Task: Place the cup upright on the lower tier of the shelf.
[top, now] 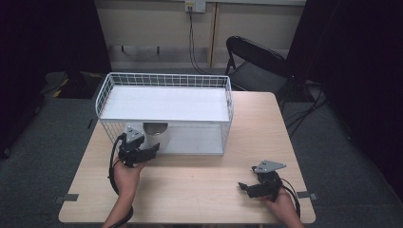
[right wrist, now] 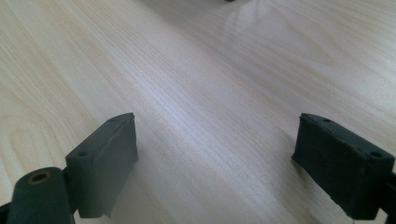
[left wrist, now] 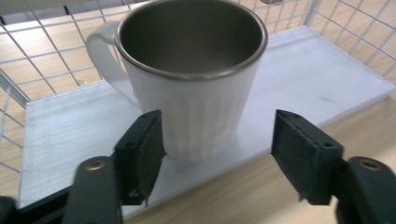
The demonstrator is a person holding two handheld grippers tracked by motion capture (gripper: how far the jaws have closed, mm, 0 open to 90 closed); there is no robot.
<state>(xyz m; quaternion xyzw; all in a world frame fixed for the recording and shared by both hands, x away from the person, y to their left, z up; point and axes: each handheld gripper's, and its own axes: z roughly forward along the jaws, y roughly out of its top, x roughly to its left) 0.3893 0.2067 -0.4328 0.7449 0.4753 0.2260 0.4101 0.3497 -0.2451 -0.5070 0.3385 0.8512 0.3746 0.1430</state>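
Left gripper view: my left tongs (left wrist: pixel 217 156) spread wide by cup (left wrist: pixel 191 79) | cup on rack (top: pixel 161 104) bottom shelf | hard, smooth, maybe slippery; squeeze its sides | right tongs (right wrist: pixel 224 168) wide apart, nothing held, over worktop (right wrist: pixel 196 74)

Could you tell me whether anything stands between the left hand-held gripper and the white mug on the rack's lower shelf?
Nothing visible does. The left hand-held gripper faces the mug with open jaws, and the wire rack is open on that side.
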